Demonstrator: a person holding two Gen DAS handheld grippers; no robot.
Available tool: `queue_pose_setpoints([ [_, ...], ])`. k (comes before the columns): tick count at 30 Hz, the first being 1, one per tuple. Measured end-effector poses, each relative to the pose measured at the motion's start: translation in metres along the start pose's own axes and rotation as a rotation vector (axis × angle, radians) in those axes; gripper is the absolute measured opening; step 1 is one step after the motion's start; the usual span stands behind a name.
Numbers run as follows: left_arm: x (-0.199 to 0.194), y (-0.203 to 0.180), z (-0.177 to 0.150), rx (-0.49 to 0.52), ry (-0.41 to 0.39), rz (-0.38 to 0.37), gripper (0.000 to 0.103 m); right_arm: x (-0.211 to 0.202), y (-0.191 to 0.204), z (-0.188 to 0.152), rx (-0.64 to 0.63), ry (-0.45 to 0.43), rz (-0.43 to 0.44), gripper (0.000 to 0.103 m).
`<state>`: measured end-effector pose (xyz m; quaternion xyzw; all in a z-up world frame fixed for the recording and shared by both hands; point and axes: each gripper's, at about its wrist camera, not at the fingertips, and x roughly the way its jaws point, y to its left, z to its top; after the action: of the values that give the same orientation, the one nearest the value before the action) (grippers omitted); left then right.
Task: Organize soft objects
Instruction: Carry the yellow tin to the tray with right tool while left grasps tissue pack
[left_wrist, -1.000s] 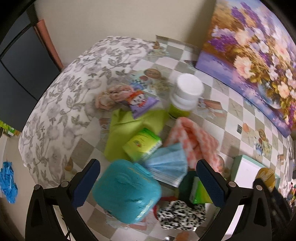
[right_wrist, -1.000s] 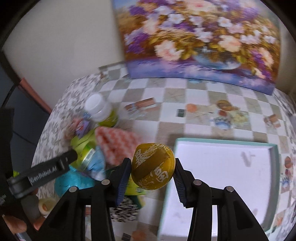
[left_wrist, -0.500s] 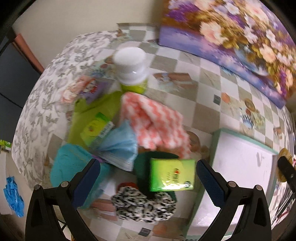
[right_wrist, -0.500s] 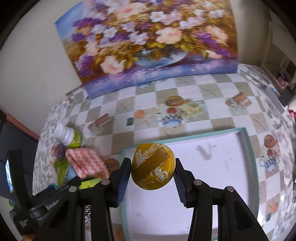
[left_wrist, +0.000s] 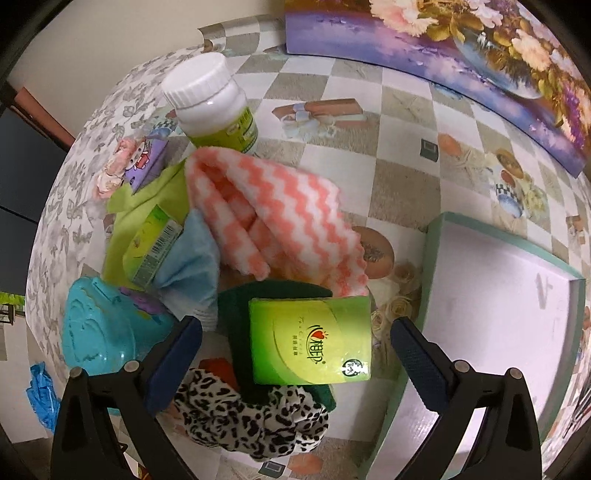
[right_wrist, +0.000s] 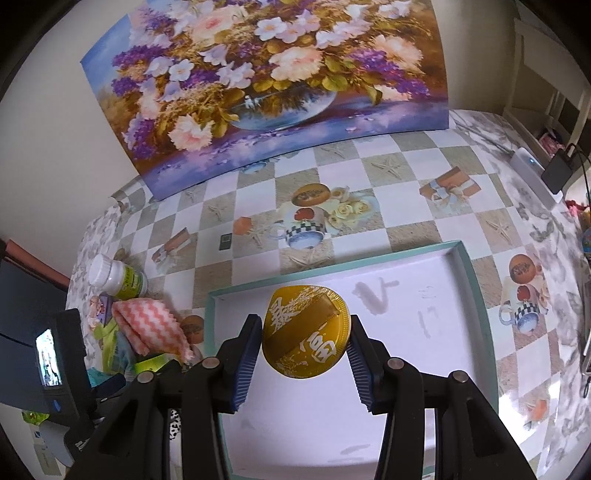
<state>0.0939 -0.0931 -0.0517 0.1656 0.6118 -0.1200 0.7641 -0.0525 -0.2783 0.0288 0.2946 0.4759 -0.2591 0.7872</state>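
Observation:
My left gripper (left_wrist: 295, 343) is open above a green tissue pack (left_wrist: 309, 340) that lies on a dark green cloth (left_wrist: 236, 314). Around it are a pink zigzag cloth (left_wrist: 273, 210), a blue cloth (left_wrist: 192, 266), a leopard-print scrunchie (left_wrist: 251, 417), a second green pack (left_wrist: 151, 247) and a teal object (left_wrist: 96, 332). My right gripper (right_wrist: 303, 334) is shut on a round gold pouch (right_wrist: 306, 332), held over the white tray with a teal rim (right_wrist: 424, 332). The tray also shows in the left wrist view (left_wrist: 498, 314).
A white bottle with a green label (left_wrist: 212, 99) stands behind the pile; it also shows in the right wrist view (right_wrist: 118, 278). A flower painting (right_wrist: 266, 81) leans on the wall at the back. The checkered tablecloth (right_wrist: 388, 184) covers the table. A purple cartoon pack (left_wrist: 146, 166) lies at the left.
My left gripper has swung right and closer, bringing the green tissue pack between its fingers. My right gripper has carried the gold pouch right, from the pile's edge to over the tray.

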Motion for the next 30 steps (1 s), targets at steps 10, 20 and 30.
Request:
queue_pose_setpoints([
  [10, 0.001, 0.003, 0.000, -0.022, 0.001, -0.014, 0.065, -0.008, -0.012, 0.002, 0.026, -0.015, 0.011, 0.049],
  [20, -0.048, 0.004, 0.004, -0.030, -0.124, -0.043, 0.065, -0.016, -0.022, 0.006, 0.050, -0.035, 0.026, 0.049],
  [30, -0.057, -0.045, -0.008, 0.068, -0.120, -0.094, 0.065, 0.014, -0.077, -0.001, 0.125, 0.050, -0.127, 0.049],
])
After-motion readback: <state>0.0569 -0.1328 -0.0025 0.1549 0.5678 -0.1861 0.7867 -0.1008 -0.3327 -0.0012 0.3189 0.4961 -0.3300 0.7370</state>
